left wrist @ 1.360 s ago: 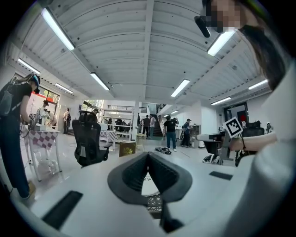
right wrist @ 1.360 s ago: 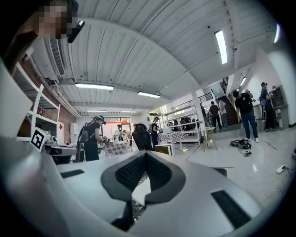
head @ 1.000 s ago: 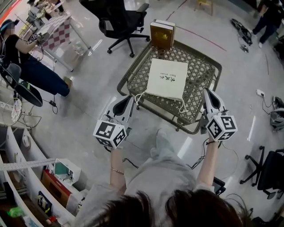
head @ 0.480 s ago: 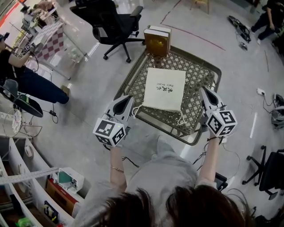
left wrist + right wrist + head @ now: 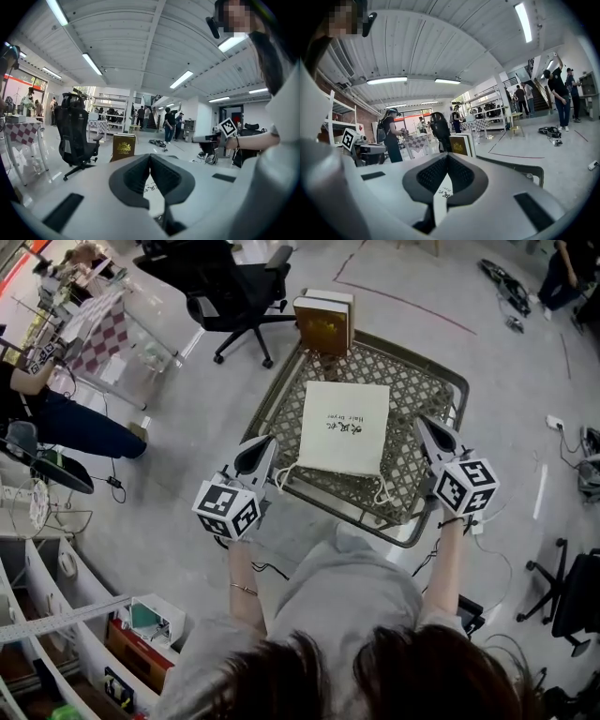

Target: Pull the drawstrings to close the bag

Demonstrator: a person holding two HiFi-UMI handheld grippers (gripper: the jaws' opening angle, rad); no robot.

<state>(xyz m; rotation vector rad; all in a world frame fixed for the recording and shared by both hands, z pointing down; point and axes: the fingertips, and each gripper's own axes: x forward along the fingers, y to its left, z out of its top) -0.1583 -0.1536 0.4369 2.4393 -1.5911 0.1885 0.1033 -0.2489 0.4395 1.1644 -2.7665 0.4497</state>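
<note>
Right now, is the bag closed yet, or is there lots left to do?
Nothing looks done yet. The bag lies flat on the table, its drawstrings loose at the near edge. In hand: the left gripper and right gripper hover beside that edge, both shut and empty. Left: grab a cord each side and pull.

- The bag (image 5: 344,427) is a flat, cream-white cloth rectangle with a short line of dark print near its middle. It lies spread out in the middle of the lattice surface (image 5: 422,395), slightly skewed to the surface's edges.
- The drawstrings (image 5: 379,487) are thin white cords. They hang slack in a loop at each of the bag's two near corners, close to the surface's near edge.
</note>
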